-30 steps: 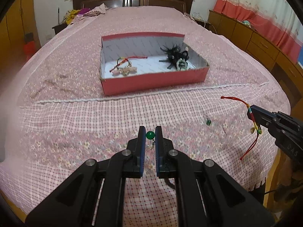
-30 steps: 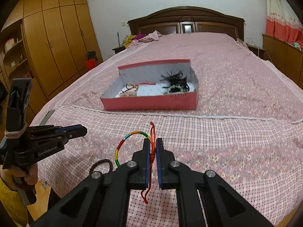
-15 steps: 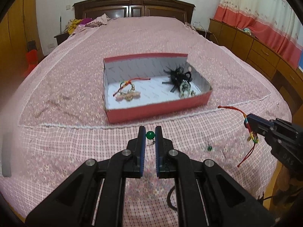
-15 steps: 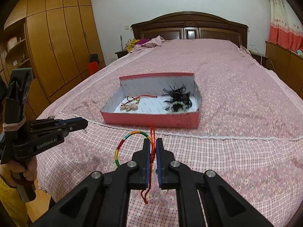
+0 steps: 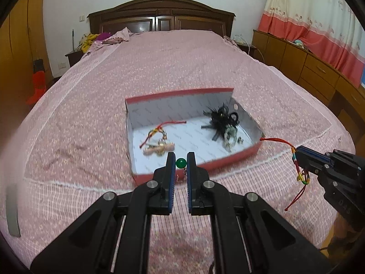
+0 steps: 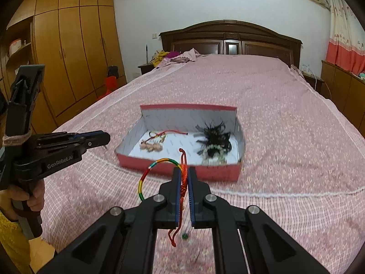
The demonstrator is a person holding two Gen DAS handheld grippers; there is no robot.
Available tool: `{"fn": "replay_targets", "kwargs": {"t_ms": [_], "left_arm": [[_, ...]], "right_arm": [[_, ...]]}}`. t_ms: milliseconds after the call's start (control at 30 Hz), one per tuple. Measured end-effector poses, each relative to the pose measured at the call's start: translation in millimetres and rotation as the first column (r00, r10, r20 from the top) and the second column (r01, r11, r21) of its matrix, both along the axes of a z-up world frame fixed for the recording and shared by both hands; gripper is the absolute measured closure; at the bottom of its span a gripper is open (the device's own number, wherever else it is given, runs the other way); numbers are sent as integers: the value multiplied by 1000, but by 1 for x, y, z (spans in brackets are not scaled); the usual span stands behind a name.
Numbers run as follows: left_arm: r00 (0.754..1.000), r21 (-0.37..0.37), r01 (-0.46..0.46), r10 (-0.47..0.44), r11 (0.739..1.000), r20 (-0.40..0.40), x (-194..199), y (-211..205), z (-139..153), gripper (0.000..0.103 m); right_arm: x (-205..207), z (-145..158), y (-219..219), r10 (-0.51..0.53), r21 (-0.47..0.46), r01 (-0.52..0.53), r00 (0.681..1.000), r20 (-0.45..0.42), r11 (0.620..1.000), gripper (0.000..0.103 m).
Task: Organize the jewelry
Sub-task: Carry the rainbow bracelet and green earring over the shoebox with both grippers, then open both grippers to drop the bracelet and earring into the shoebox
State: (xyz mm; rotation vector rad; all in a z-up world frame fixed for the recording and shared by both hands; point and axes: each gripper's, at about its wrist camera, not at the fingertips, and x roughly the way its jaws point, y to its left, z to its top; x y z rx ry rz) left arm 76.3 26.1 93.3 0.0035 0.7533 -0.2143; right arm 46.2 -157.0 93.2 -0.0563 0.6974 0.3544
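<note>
My left gripper (image 5: 181,159) is shut on a green bead earring (image 5: 181,163) and holds it just before the near wall of the red box (image 5: 228,162). My right gripper (image 6: 184,175) is shut on a rainbow cord bracelet (image 6: 146,178) with red string ends, held above the bedspread in front of the box (image 6: 219,173). The box holds a red-cord bracelet with pale beads (image 5: 157,142) at its left and black feathery jewelry (image 5: 222,119) at its right. A second small green earring (image 6: 184,235) lies on the bedspread under my right gripper.
The box sits on a pink floral bedspread (image 5: 171,68) near the foot of a large bed. Wooden wardrobes (image 6: 68,57) stand on the left, a low wooden cabinet (image 5: 314,73) and curtains on the right. Clothes (image 6: 173,56) lie by the headboard.
Both grippers have moved forward toward the box with their jewelry still held. The loose green earring on the bedspread has passed out of the left wrist view.
</note>
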Motion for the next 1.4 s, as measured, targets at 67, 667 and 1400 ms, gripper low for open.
{"fn": "replay_targets", "kwargs": {"t_ms": [67,667,1400], "left_arm": [[1000,3,-4,4,1000,7,9,0,1,102],[997,3,-29,29,1000,-71,73,0,-35,102],[977,5,-56,56,998,-205,110,4,-101,102]], "right_arm": [[11,2,1,-5,15,5,1000,0,1000,96],[99,-11,23,-26,28,27,999,-19,999,96],[171,-93,36,-79,-24,76,983,-168,997,96]]}}
